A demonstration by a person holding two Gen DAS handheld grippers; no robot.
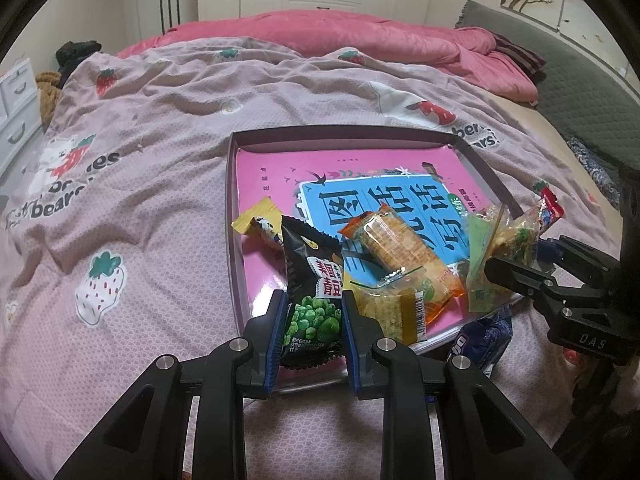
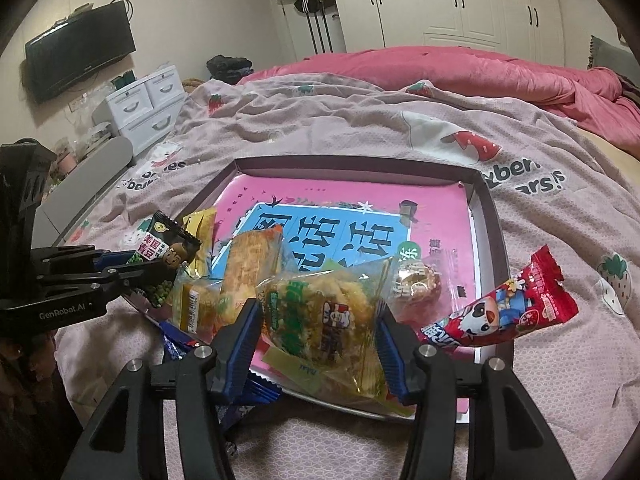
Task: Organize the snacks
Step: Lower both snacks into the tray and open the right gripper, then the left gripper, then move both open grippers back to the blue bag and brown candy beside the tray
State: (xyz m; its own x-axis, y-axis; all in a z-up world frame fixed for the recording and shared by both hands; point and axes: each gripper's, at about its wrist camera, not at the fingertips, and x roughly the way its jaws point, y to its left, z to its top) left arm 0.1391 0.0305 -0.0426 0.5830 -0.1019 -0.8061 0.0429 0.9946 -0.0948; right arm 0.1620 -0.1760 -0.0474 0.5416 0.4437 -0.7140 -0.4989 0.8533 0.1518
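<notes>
A shallow box (image 1: 232, 200) with a pink and blue printed floor lies on the bed; it also shows in the right wrist view (image 2: 490, 216). My left gripper (image 1: 314, 308) is shut on a black green-pea packet (image 1: 314, 280) over the box's near left corner, seen also in the right wrist view (image 2: 164, 268). My right gripper (image 2: 320, 320) is shut on a clear yellow-green snack bag (image 2: 320, 320) at the box's near edge. An orange cracker pack (image 1: 404, 248), a yellow packet (image 1: 260, 220), a gold-wrapped sweet (image 2: 418, 280) and a red strawberry pack (image 2: 504, 308) lie in or on the box.
The bed has a pink strawberry-print cover (image 1: 140, 200) and a pink quilt (image 1: 360, 36) at the far side. A blue packet (image 1: 484, 336) lies on the cover by the box's near edge. White drawers (image 2: 144, 104) and a wall television (image 2: 80, 48) stand to the left.
</notes>
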